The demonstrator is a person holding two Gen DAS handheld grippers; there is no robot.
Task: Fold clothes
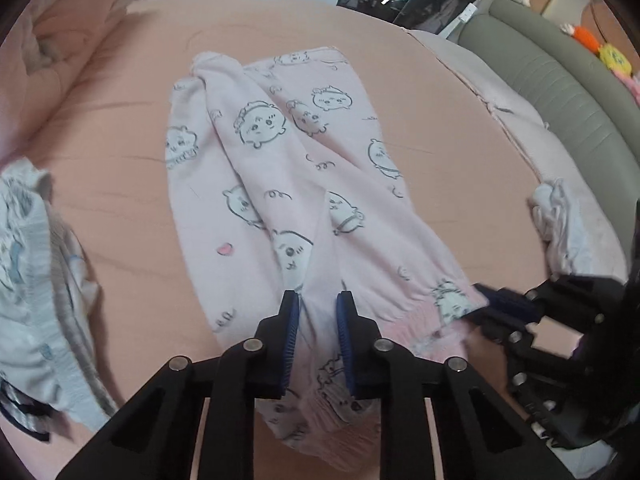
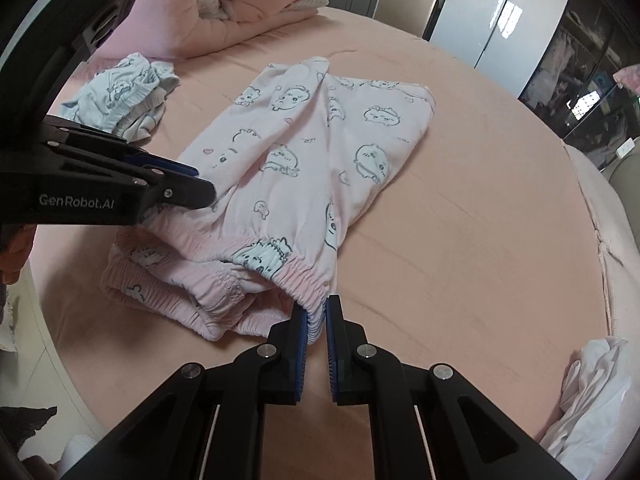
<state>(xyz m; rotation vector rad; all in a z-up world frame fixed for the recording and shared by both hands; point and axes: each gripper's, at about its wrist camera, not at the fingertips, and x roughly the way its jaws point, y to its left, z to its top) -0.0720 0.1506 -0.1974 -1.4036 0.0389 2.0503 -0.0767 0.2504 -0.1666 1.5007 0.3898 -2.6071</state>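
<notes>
Pink pajama pants [image 1: 304, 184] with cartoon faces lie folded lengthwise on the pink bed [image 1: 120, 184], waistband nearest me. My left gripper [image 1: 318, 308] is shut on a pinch of the pants fabric near the waistband; it also shows in the right wrist view [image 2: 204, 190]. My right gripper [image 2: 317, 312] is shut on the elastic waistband corner [image 2: 308, 280]; it shows at the right of the left wrist view [image 1: 486, 300]. The pants [image 2: 312, 148] are lifted slightly at the waistband.
A pale blue printed garment [image 1: 36, 280] lies crumpled at the left, also in the right wrist view [image 2: 120, 96]. A white garment [image 2: 592, 396] lies at the bed's right edge. A pink quilt [image 2: 240, 0] is piled at the far end. A grey headboard [image 1: 560, 92] curves at the right.
</notes>
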